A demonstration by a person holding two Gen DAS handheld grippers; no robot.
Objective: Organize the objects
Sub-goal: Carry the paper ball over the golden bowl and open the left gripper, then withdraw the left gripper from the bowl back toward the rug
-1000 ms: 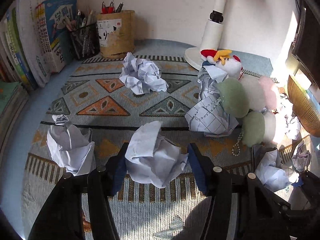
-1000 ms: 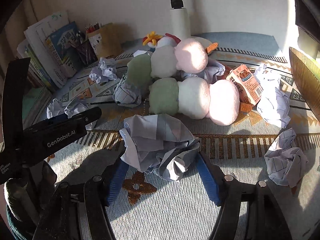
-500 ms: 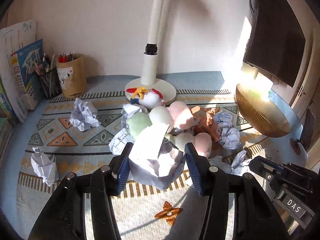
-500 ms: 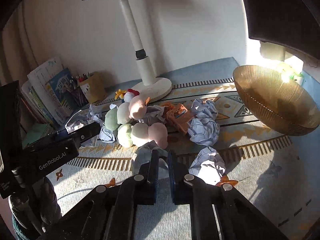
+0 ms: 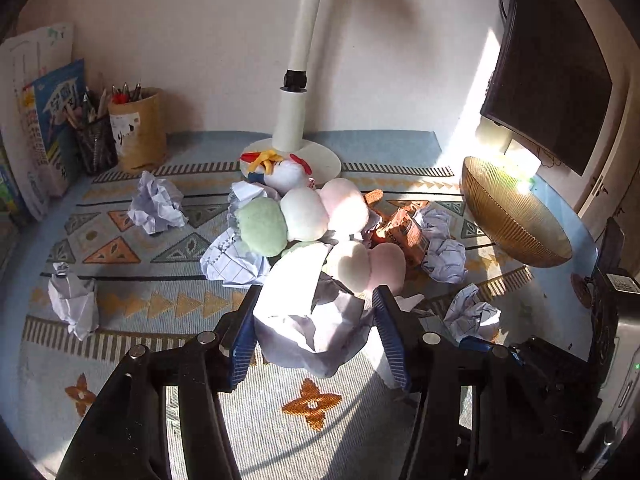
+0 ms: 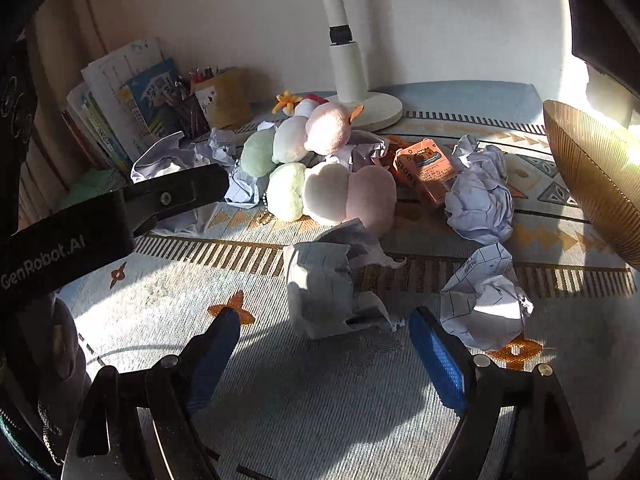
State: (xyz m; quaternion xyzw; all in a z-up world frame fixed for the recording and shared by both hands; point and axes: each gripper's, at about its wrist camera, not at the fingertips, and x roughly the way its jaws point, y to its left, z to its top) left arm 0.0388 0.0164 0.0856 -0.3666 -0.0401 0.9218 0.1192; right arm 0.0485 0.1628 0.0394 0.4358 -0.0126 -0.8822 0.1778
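Note:
My left gripper (image 5: 316, 312) is shut on a crumpled white paper ball (image 5: 308, 328), held above the patterned mat (image 5: 160, 360); its jaws are opening slightly, but both blue pads still press the paper. My right gripper (image 6: 324, 324) is opening wide. A squashed grid-paper wad (image 6: 324, 284) lies on the mat just ahead of its blue fingertips (image 6: 436, 352), touching neither. Other paper balls lie loose around it (image 6: 480, 196) (image 6: 484, 300) (image 5: 158, 208) (image 5: 74, 300). The left gripper's black body (image 6: 120, 208) crosses the left of the right wrist view.
A heap of pastel plush toys (image 5: 304, 216) and an orange carton (image 5: 404, 232) fills the mat's middle. A golden ribbed bowl (image 5: 516, 216) stands at the right, below a dark monitor (image 5: 552, 60). A white lamp (image 5: 292, 120), pen holders (image 5: 140, 132) and books (image 5: 44, 120) line the back.
The left gripper lifted its paper ball off the mat and pulled back. The right gripper squeezed its wad, closed fully, then opened wide, leaving the wad flattened on the mat.

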